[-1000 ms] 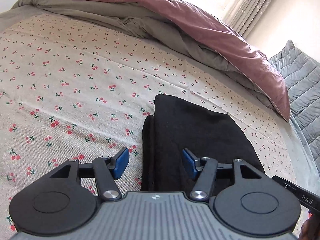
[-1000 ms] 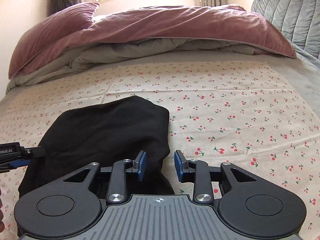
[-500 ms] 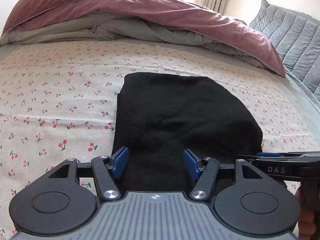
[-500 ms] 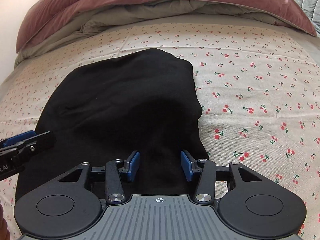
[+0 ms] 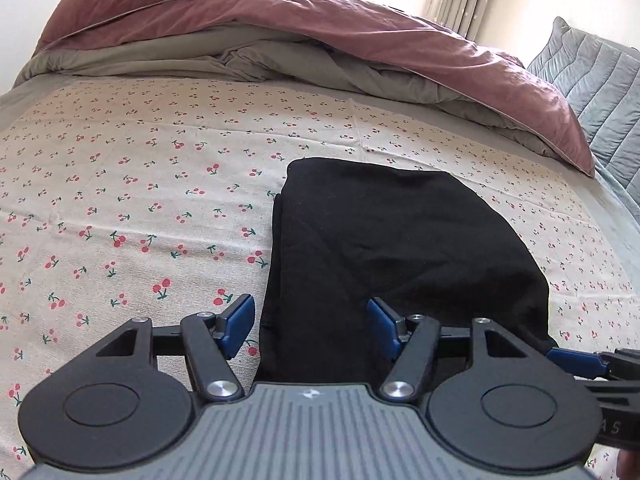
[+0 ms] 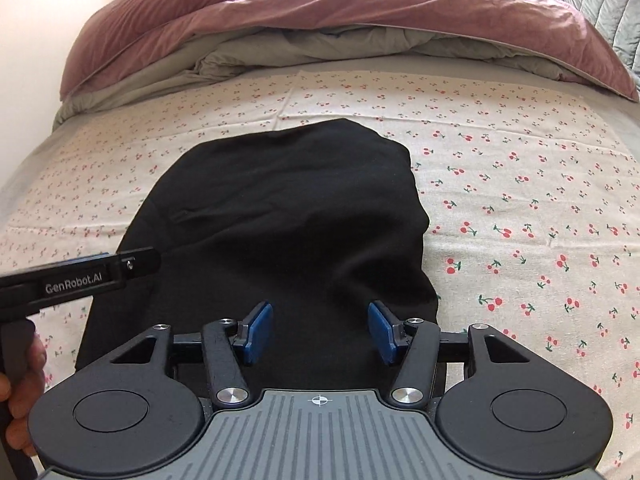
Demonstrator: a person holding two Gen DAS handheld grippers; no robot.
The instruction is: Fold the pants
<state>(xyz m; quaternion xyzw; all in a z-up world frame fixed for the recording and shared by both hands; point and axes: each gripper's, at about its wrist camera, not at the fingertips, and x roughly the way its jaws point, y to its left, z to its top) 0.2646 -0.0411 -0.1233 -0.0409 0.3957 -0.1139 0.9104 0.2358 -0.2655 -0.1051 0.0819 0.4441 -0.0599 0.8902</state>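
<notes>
Blue pads of the left gripper [image 5: 310, 326] are held apart over the near left edge of the black pants [image 5: 392, 248], nothing clamped. Pads of the right gripper [image 6: 320, 330] are likewise spread above the cloth's near edge, unclamped. Pants are laid folded on the cherry-print sheet [image 5: 120, 200]. A mauve duvet [image 5: 360, 28] is heaped at 12 o'clock; a grey quilt [image 5: 600, 92] at 2 o'clock.

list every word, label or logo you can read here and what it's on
"GenRobot.AI": white print on the side of the left tool, seen from the right wrist camera.
"A S": the end of a word cut off by the picture edge, on the side of the right tool, seen from the left wrist camera.
No other text is readable.
</notes>
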